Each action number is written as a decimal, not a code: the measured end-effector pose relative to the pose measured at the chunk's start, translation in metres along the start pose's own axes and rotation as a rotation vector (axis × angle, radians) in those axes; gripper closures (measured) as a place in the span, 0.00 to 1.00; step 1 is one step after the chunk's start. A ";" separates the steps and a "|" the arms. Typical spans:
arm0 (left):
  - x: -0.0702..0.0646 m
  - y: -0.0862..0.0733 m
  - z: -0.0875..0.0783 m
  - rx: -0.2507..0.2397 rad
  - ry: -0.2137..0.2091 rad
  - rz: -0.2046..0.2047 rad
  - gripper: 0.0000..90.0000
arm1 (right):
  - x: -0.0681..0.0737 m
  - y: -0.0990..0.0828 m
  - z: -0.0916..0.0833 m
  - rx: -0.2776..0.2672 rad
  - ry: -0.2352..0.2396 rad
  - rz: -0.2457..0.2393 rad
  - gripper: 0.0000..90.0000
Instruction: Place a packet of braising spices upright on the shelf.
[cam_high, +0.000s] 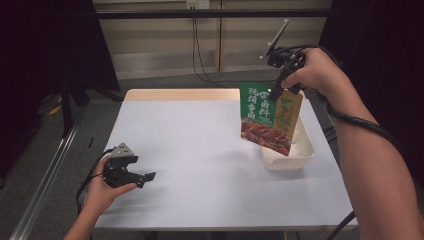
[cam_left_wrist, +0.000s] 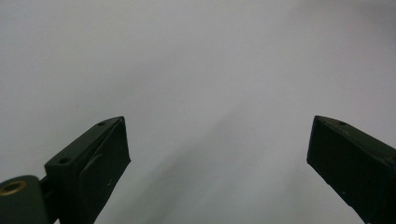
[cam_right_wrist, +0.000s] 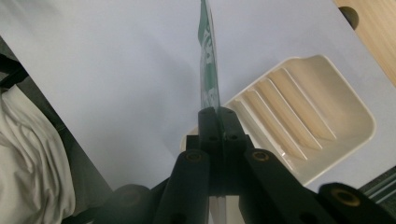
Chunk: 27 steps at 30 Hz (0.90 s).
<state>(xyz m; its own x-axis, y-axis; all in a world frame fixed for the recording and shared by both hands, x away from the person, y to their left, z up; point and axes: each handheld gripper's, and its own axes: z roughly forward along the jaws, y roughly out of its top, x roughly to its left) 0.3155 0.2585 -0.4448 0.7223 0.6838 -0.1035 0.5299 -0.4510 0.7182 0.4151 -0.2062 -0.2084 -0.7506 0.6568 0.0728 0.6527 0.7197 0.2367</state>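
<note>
Right gripper (cam_high: 278, 89) is clamped fully closed on the top edge of a snack pouch (cam_high: 267, 119); in the right gripper view the jaws meet on the film, and the pouch (cam_right_wrist: 208, 65) runs edge-on straight out ahead of them. It hangs free below the claw in the air, lower end just above the white tray (cam_high: 305, 150), not touching it as far as I can tell. Directly under the claw in the right gripper view: the tray (cam_right_wrist: 345, 112), ribbed floor, nothing in it.

Handling, my read:
- Light, flexible foil/plastic film. Hangs nearly flat, slight tilt, so the contents aren't pulling it much.
- Glossy, probably slippery. The sealed top strip is the stiffest part and the right place to pinch, which is where the jaws are now.
- Pinching the belly would likely crush the contents or let the film slide.
- It will swing under a single-point hold; move slowly.
- It looks longer than the tray's short side, so it may need laying down lengthwise.

Left gripper (cam_high: 141, 177) sits low over the table (cam_high: 190, 150), well away from the pouch, jaws wide apart, holding nothing. Bare tabletop (cam_left_wrist: 196, 60) ahead of it.
</note>
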 end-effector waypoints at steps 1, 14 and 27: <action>0.000 0.000 0.000 0.001 -0.001 0.000 0.06 | -0.001 -0.002 -0.001 -0.003 -0.002 0.007 1.00; -0.001 0.000 0.001 0.003 -0.003 0.000 0.06 | -0.007 -0.018 -0.003 0.000 -0.006 0.039 1.00; -0.001 0.000 0.001 0.004 0.000 0.003 0.06 | -0.013 -0.031 -0.005 -0.002 -0.016 0.054 1.00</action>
<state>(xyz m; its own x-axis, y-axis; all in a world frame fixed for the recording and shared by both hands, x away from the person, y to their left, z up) 0.3152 0.2575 -0.4454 0.7241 0.6823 -0.1011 0.5295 -0.4558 0.7154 0.4041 -0.2381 -0.2121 -0.7127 0.6979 0.0702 0.6918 0.6828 0.2352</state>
